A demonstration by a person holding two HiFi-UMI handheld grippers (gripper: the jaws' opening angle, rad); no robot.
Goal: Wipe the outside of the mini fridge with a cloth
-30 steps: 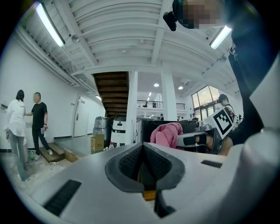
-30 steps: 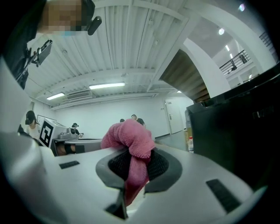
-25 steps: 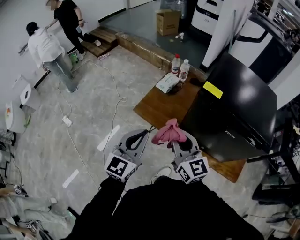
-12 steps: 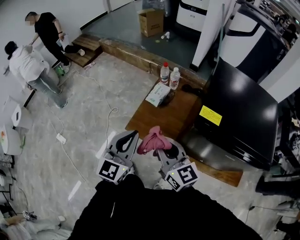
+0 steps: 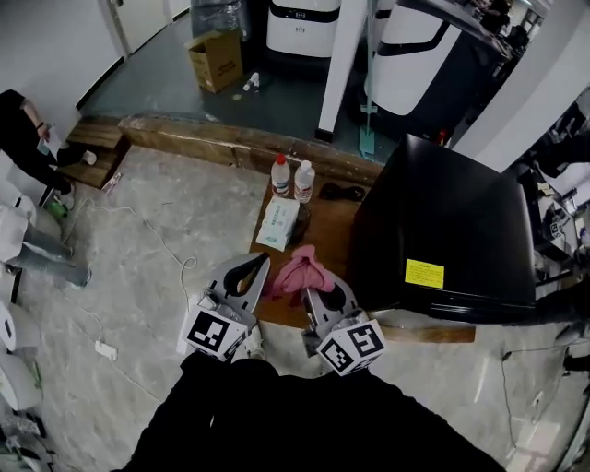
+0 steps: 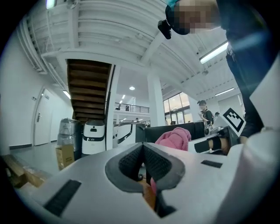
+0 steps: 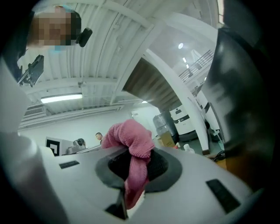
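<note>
The right gripper has its jaws pinched on a pink cloth, which bunches up above the pads and trails down between them. In the head view the right gripper points forward with the pink cloth bulging from its tip, over the near edge of a low wooden platform. Just beside it, the left gripper lies parallel; its own view shows the left gripper with its pads pressed together at the tip and nothing between them. The black mini fridge stands on the right part of the platform, near the cloth but apart from it, with a yellow label on its near face. Further along the platform lie a flat packet of wipes, two clear bottles with red caps, and a small dark object I cannot identify. Beyond, on the grey floor, sits a cardboard box, with white machines behind it. A white cable runs across the pale floor on the left.
</note>
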